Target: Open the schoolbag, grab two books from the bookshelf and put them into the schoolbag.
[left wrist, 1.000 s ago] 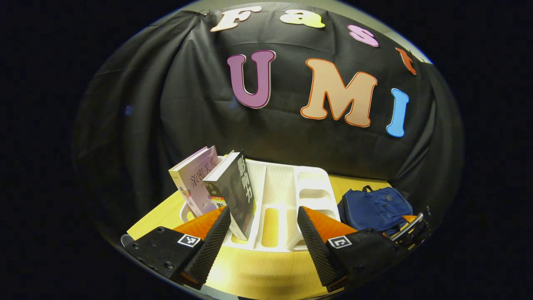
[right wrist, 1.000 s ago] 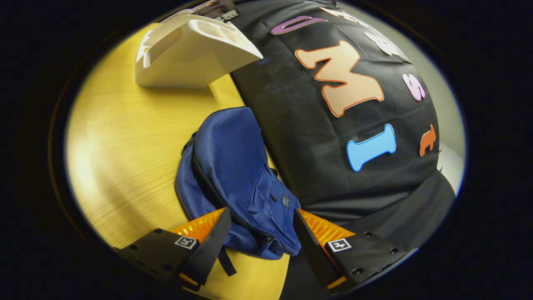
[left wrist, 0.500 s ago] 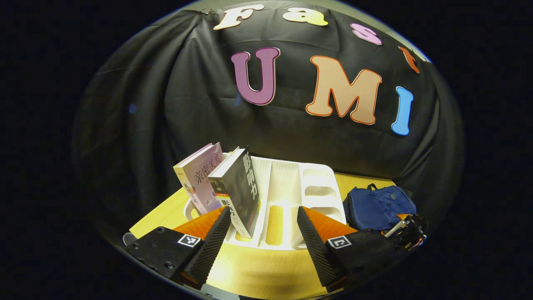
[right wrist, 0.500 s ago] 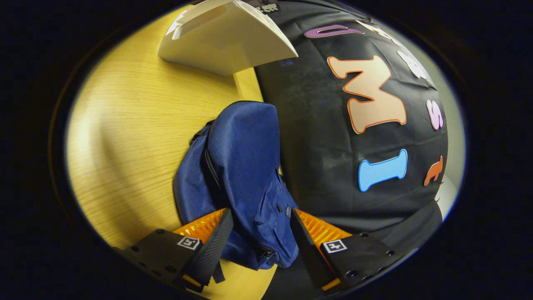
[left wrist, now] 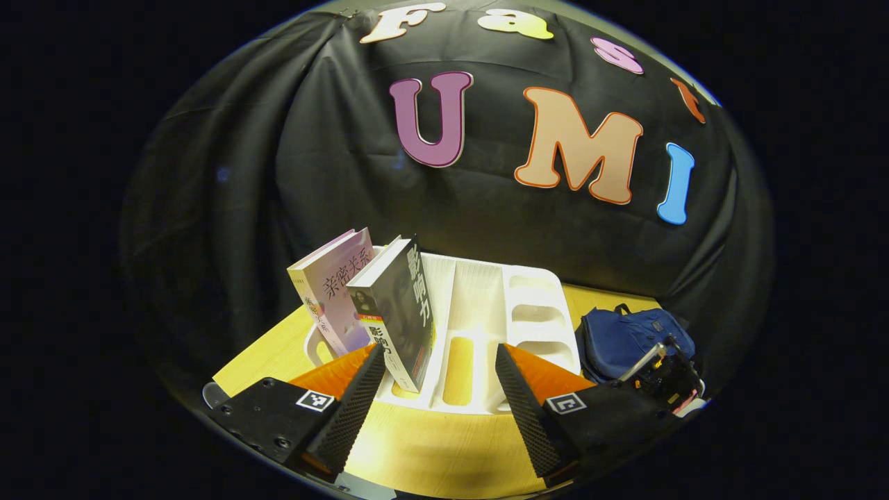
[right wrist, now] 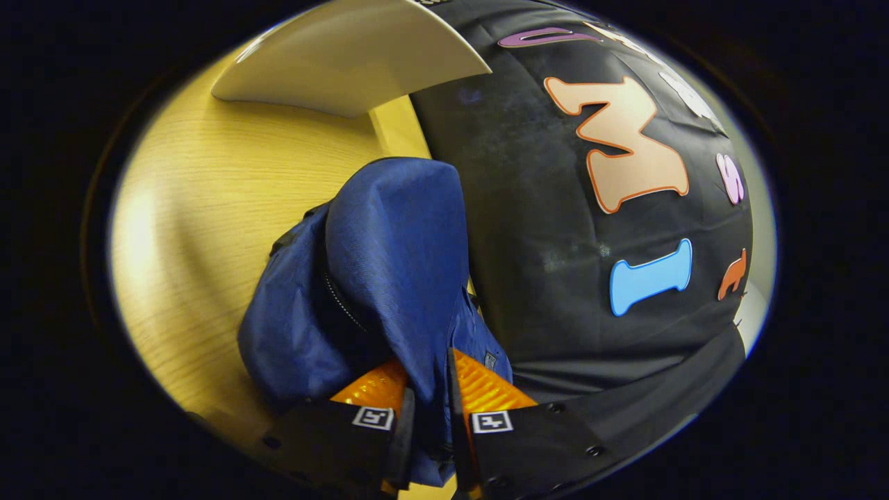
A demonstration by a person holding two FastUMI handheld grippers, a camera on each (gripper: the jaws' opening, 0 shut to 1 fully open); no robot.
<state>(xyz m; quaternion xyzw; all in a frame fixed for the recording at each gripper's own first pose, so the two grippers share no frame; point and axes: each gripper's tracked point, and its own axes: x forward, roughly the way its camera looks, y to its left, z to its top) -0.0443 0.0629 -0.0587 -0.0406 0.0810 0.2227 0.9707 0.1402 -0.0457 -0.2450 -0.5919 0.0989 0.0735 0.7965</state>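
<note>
At the back right corner of the tabletop, the blue schoolbag is lying by the wall, and the right gripper is pinching its cloth tight. The left gripper is hanging wide apart before the white bookshelf, where a pink book and a black book are leaning.

Bright overhead light glares off the wooden table near me; the cloth wall stays dim. My fisheye bends every edge, yet focus holds sharp.
</note>
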